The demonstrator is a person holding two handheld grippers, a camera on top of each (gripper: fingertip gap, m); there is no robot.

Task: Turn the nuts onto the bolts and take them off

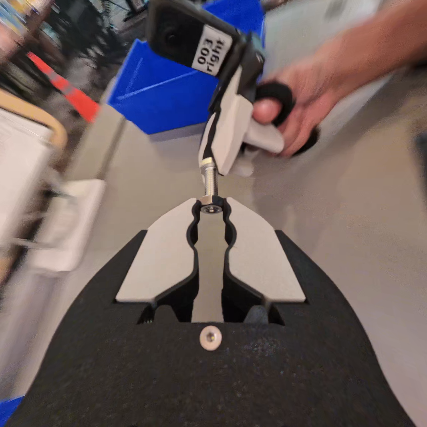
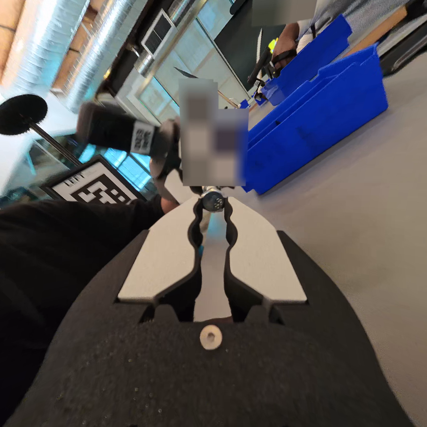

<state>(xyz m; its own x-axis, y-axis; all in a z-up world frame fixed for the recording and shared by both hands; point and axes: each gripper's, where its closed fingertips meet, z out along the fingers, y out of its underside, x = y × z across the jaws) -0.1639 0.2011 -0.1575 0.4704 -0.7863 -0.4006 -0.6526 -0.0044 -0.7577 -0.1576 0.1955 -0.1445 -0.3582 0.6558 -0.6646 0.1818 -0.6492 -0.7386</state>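
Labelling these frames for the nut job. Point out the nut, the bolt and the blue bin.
nut [image 1: 207, 200]: left wrist view, on its hex side, between the left claw's tips.
bolt [image 1: 210, 182]: left wrist view, on the threaded shank.
blue bin [image 2: 323, 129]: right wrist view, on its long side wall.

Grey table [image 1: 323, 231] lay open right of and below the joined bolt [image 1: 210, 179]. Blue bin [image 1: 161, 92] stood behind it, blocking the far side. White box [image 1: 69, 224] sat on the left, near the left gripper [image 1: 210, 203]. Right gripper [image 1: 209, 161] and hand [image 1: 300, 104] filled the space above-right. In the right wrist view, a dark sleeve [image 2: 57, 254] blocked the left; blue bins [image 2: 323, 127] lined the right.
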